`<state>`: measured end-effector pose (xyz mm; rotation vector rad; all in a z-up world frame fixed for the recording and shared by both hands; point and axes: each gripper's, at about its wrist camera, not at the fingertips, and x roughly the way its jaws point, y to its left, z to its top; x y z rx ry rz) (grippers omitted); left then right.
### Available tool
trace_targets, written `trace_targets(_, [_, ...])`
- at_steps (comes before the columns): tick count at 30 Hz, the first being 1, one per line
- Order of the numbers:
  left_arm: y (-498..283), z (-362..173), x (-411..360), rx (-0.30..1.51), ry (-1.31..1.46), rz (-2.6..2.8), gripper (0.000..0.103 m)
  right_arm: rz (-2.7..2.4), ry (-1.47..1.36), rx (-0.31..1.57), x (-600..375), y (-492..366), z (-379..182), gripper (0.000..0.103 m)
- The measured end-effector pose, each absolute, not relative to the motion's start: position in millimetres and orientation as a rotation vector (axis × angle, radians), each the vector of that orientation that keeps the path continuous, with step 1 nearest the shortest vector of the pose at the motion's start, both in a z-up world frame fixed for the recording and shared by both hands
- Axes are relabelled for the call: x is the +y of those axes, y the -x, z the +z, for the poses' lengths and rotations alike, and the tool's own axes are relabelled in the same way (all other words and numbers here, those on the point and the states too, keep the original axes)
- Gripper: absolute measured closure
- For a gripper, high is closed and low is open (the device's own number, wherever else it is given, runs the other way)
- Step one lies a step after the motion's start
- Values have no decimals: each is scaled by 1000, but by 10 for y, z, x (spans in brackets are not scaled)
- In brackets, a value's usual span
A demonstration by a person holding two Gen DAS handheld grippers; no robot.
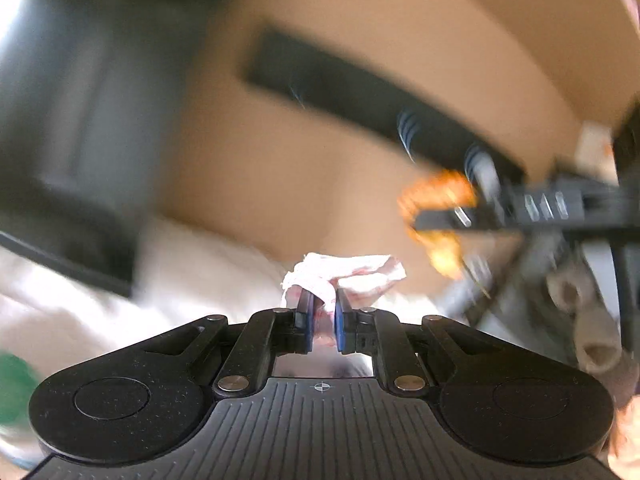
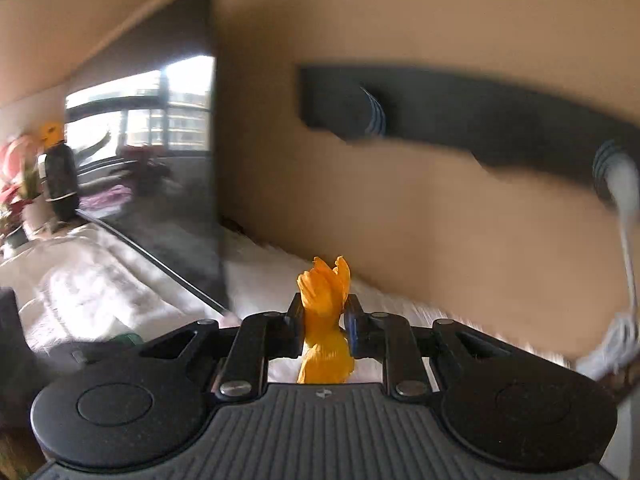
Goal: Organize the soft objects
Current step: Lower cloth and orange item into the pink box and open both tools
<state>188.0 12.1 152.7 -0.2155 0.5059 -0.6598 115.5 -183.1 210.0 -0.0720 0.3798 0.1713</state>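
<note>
My left gripper (image 1: 322,300) is shut on a crumpled white and pink cloth (image 1: 352,272), which sticks out above its blue pads. In the right wrist view my right gripper (image 2: 324,304) is shut on a bunched orange cloth (image 2: 326,280) that stands up between the fingers and hangs below them. The left wrist view also shows the right gripper (image 1: 436,216), blurred, at the right edge with the orange cloth (image 1: 436,194) in it. A black rail (image 2: 460,108) on the tan wall carries blue-striped socks (image 2: 374,114).
A dark glossy screen (image 2: 160,140) stands at the left on a white fluffy cover (image 2: 100,280). A black bottle (image 2: 60,180) and flowers (image 2: 16,184) sit at the far left. Something green (image 1: 12,384) lies at the lower left. Both views are motion-blurred.
</note>
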Motion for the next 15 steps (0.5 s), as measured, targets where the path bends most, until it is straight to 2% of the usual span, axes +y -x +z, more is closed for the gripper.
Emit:
trace_targets(1, [-1924,1409,-83,578,191,-673,87,167,47,408,-1937,-1222,2017,82])
trace_targets(3, [-1986,1201,-378,708,124,-663,85,155,-2,490,-2121,-1387,1808,72])
trace_targets(4, [-1987,1108,-463,725,97,-665,85,145,-31,525,-2186,-1459,1712,59])
trace_targets(5, [-1970,1043,-528,719,66,-670,85,141,-64,553,-2254,-1526,1609,51])
trace_targets(9, [-1910,992,-511,677,15,-633,85,155,-139,589,-2432,-1554,1389,49])
trace_targets(15, [-1713,1174,24,556,126,-548,85,177,-142,549,-2356,-1389,1393,38])
